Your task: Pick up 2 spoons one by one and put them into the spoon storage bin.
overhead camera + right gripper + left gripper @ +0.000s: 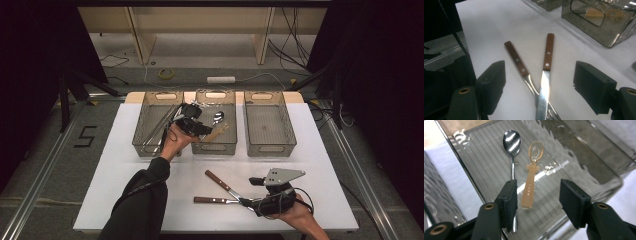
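White counter (125, 165), high view: three clear bins in row at far side; left gripper (197, 127) over middle bin (216, 145), right gripper (255, 196) near front edge, by knife (222, 182) and fork (212, 200).

Left gripper view: jaws apart, empty, above steel spoon (512, 143) and amber spoon (531, 173) lying side by side in bin.

Right gripper view: jaws wide, holding nothing; two wood-handled utensils crossed between them on counter, knife over fork.

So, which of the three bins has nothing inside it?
The right bin. The left bin holds long utensils, and the middle bin holds two spoons.
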Available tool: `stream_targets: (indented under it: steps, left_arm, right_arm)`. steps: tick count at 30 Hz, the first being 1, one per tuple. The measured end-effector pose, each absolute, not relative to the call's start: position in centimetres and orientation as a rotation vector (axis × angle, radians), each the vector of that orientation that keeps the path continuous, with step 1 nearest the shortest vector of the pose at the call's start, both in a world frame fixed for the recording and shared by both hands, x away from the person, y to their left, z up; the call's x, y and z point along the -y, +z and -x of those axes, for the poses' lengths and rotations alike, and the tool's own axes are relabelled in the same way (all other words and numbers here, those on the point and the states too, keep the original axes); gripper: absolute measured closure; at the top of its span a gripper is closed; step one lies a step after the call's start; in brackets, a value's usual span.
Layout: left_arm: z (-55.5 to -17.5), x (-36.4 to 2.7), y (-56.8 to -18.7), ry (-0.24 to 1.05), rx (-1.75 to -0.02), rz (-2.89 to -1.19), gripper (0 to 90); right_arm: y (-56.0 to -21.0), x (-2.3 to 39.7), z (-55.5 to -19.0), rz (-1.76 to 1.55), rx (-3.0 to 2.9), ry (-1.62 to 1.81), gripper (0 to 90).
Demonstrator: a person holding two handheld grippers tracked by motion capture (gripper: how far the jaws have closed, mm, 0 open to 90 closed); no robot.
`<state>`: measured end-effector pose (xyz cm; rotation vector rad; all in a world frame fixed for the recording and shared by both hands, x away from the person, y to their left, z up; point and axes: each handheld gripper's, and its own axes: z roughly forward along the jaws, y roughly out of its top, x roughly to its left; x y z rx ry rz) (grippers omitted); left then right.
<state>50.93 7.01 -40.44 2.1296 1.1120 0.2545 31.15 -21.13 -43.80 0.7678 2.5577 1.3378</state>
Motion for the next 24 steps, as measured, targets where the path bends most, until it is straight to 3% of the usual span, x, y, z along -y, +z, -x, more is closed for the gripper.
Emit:
stream_targets:
  steps: [24]
  left_arm:
    - [-45.3,-10.8,-39.7,0.216,-0.979,-2.044,29.0]
  right_arm:
    - [-43.9,20.8,-31.6,-0.847,-2.565,1.268,28.1]
